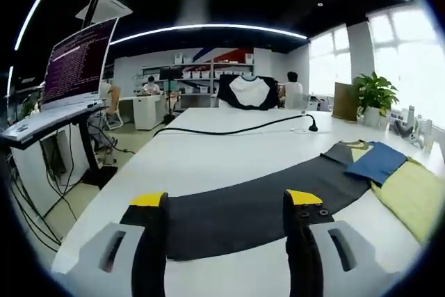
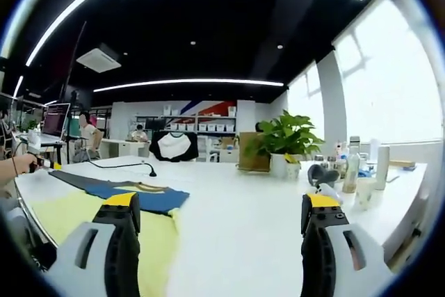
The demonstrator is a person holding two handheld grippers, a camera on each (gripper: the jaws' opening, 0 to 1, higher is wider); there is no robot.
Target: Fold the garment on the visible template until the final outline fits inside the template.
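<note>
Left gripper view: the left hand-held gripper (image 1: pixel 226 203) stands with its jaws spread wide and released, grasping nothing. Its yellow-tipped jaws hang over the near end of the dark grey sleeve (image 1: pixel 250 203), which lies flat across the white surface (image 1: pixel 208 151). Whether the tips touch the cloth cannot be told. To the right, the garment (image 1: pixel 400 182) continues into a blue panel and a yellow body, cut off at the edge. A black cable (image 1: pixel 236 130) crosses the surface behind it. A laptop (image 1: pixel 76 64) sits on a raised stand at far left; a potted plant (image 1: pixel 375 95) stands at right.

Right gripper view: a hand (image 2: pixel 17 165) shows at far left, partly cut off. The garment (image 2: pixel 104 206) lies at lower left on the surface (image 2: pixel 243 220), its yellow part passing under the left jaw. The right hand-held gripper (image 2: pixel 222 206) is wide open, holding nothing, over bare surface. A pot (image 2: pixel 281 165) holds the plant. Small bottles (image 2: pixel 354 168) at right are hard to make out.
</note>
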